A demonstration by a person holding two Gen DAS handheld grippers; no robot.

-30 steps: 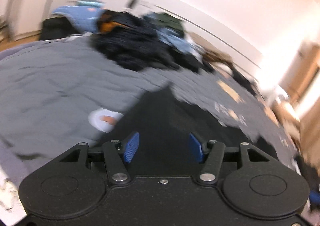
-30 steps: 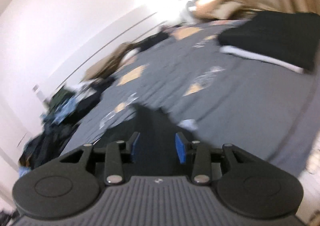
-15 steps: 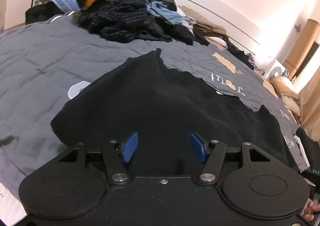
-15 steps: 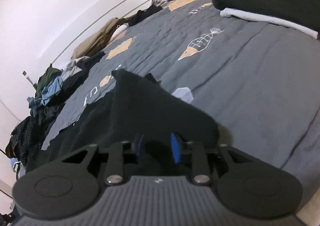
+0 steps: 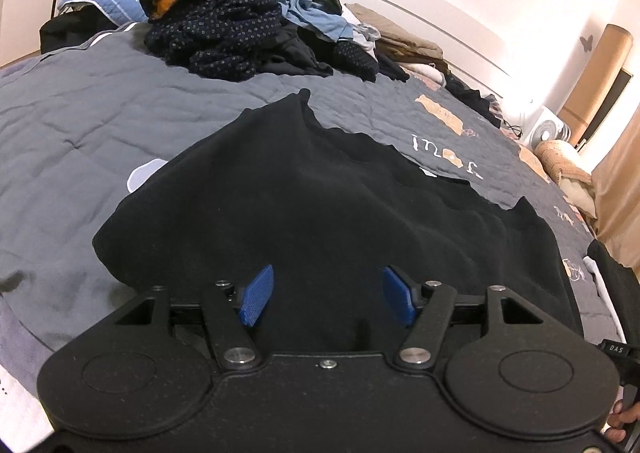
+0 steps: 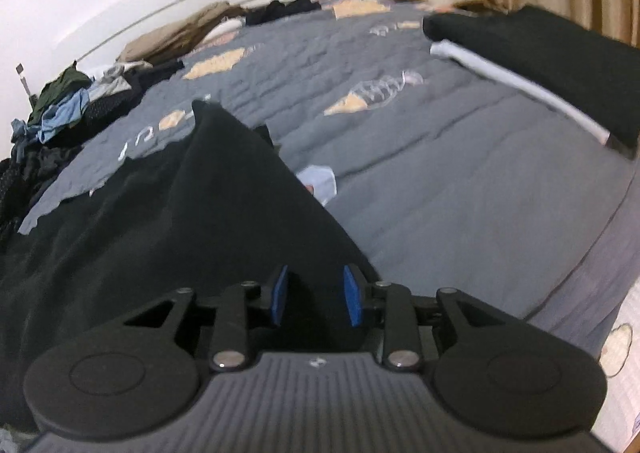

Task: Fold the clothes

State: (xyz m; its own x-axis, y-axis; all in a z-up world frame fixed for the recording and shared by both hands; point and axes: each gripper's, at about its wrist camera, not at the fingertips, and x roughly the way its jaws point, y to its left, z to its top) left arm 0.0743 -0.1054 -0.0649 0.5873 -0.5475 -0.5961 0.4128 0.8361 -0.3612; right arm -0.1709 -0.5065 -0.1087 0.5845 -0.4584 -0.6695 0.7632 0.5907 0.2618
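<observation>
Low over black garment (image 5: 320, 213): left gripper (image 5: 327, 295) jaws apart; right gripper (image 6: 314, 301) jaws narrower, unclamped.

We see the left gripper (image 5: 327, 295) with a matt black body, two round discs, silver screws and black link arms carrying blue ribbed pads (image 5: 256, 296). The right gripper (image 6: 316, 300) has a grey ribbed housing, the same black discs, silver screws and blue pads (image 6: 352, 301). A small "DAS" label (image 5: 616, 349) shows at the left view's edge.

Left tool (image 5: 327, 295) gapes wide; right tool (image 6: 316, 299) stands narrower, pads apart.
</observation>
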